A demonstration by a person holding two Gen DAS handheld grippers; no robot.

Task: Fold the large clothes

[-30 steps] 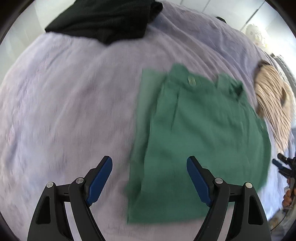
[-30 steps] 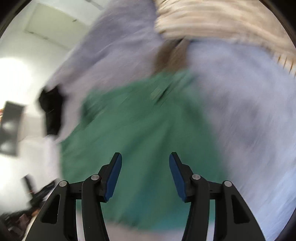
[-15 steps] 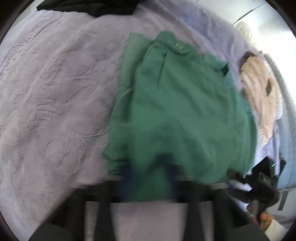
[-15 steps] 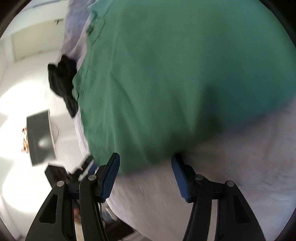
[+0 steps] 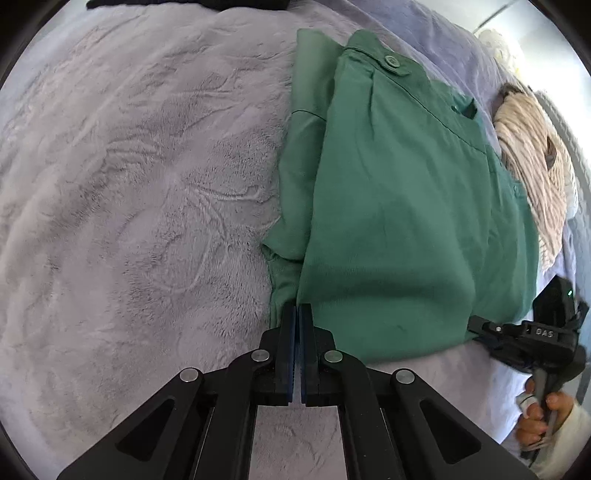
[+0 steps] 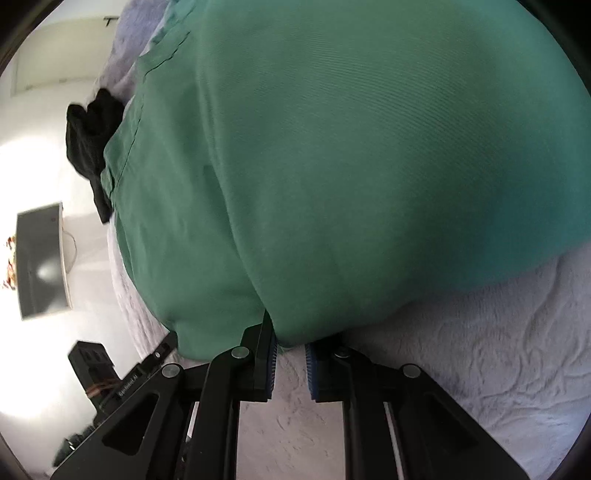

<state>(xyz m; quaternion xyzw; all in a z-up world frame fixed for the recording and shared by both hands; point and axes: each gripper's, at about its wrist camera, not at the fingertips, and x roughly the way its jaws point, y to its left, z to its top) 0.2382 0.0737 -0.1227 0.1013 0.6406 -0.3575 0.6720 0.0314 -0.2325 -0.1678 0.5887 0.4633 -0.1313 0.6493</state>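
Bed cover (image 5: 140, 206), lilac and plushy, is the work surface; everything below is placed relative to the green garment (image 5: 399, 206).

Green garment lies flat in the middle of the cover, already folded into a narrow stack: waistband and button at the far end, near hem facing me. A paler underlayer sticks out along its left edge. My read: it's lengthwise-folded trousers or a skirt, and I'm at the near hem so I can carry that end up to the waistband for the next cross fold.

Beyond the garment's far-left corner sits a black garment (image 5: 184, 3), probably done or waiting. Off its far-right corner is a cream striped knit (image 5: 532, 158), touching or just beside the green edge; can't tell which.

Left gripper (image 5: 297, 314) is at the near-left corner of the garment, pointing steeply down, jaws fully together. Tips sit right on the hem edge; I judge they pinch a thin bit of cloth, though the pads nearly meet.

Right gripper (image 6: 290, 341) is at the near-right corner, tilted down less steeply, coming in low over the cover. Its jaws have just been closing and stand narrow, with the hem bulging into the gap. The pads look to be on the cloth.

My hand (image 5: 543, 410) wraps the right handle, sleeve cuff showing.

Two corners, one hem, symmetric grip: keeps the fold line square.
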